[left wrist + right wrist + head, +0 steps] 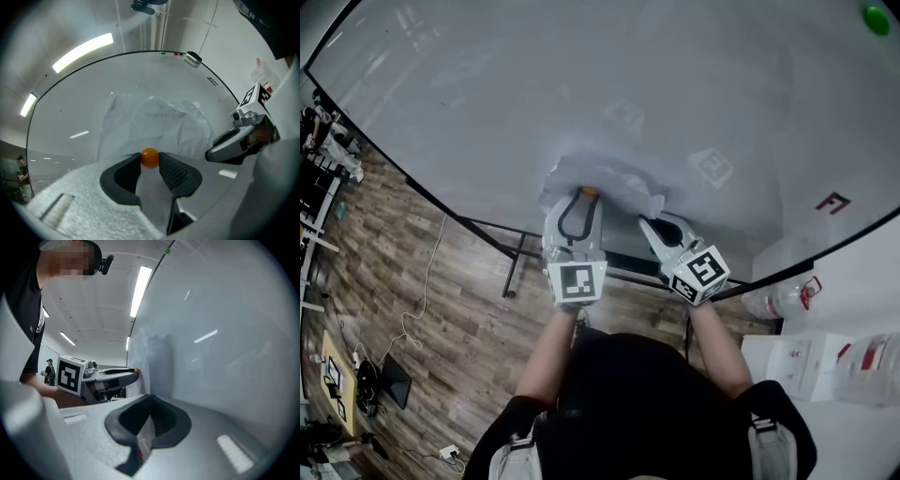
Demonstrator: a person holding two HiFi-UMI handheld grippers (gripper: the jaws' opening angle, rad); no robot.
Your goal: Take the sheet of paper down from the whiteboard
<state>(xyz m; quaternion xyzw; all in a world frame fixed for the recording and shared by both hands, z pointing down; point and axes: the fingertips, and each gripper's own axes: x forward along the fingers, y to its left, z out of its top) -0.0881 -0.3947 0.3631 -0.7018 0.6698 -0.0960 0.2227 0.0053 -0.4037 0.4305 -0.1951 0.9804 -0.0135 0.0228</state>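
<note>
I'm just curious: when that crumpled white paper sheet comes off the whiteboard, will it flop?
Probably flops: the crumpled white paper sheet is thin, creased and bulging. Likely very light, so the right gripper, pinching its edge, should carry it. It could tear if yanked.

The large white whiteboard [581,94] carries a short red marking [832,202] that starts with "F"; its second character is unclear. Black-and-white square code markers, with no letters, sit on the cubes of the left gripper [580,197] and the right gripper [649,225]. The crumpled white sheet of paper [154,126] shows faint printed lines, too small to read.
</note>
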